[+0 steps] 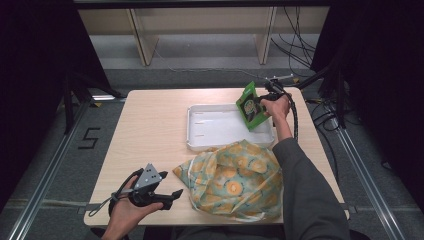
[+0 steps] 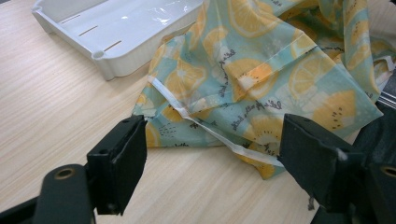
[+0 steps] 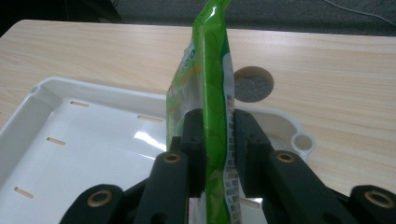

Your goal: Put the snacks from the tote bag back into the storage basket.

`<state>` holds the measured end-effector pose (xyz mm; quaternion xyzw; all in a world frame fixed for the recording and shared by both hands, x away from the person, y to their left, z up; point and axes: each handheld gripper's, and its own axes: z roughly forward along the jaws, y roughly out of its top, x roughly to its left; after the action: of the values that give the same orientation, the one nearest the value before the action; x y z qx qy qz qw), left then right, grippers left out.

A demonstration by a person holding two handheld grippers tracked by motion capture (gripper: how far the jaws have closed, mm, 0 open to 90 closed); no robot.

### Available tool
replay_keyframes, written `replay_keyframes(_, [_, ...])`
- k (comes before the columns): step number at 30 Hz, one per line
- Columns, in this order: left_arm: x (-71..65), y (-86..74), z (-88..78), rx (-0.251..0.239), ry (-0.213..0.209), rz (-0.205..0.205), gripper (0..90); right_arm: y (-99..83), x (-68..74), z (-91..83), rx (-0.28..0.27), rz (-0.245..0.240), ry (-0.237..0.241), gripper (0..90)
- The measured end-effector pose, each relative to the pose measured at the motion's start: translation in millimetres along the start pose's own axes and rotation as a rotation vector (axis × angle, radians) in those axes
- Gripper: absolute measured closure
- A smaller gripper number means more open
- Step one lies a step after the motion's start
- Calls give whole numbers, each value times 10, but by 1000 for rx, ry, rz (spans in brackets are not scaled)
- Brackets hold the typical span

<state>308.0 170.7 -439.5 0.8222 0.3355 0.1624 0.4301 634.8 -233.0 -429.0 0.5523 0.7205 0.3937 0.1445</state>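
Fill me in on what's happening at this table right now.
A person works with a tool in each hand. The right tool is shut on a green snack pouch, holding it above the white tray. The left tool is open, low over the table near the lemon-print cloth bag, which lies beside the tray.

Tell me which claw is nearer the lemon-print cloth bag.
Left. The left claw sits open just beside the lemon-print cloth bag; the right claw is beyond it, over the white tray.

tray point(image 1: 200, 131) floor bare | cloth bag point(image 1: 235, 181) blocks its near edge
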Motion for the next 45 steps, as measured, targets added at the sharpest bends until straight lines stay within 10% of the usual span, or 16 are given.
replay_keyframes(14, [7,3,-12,17,-6,11,233,-4,-45,-6,46,17,-21,744])
replay_keyframes(19, [7,5,-11,19,-7,18,236,-9,-5,-15,95,103,-27,741])
replay_keyframes(20, [13,8,-13,21,-8,31,236,-11,-63,-7,86,37,-39,741])
replay_keyframes(45, [-2,7,-8,17,-15,13,242,-122,-134,84,96,114,-44,789])
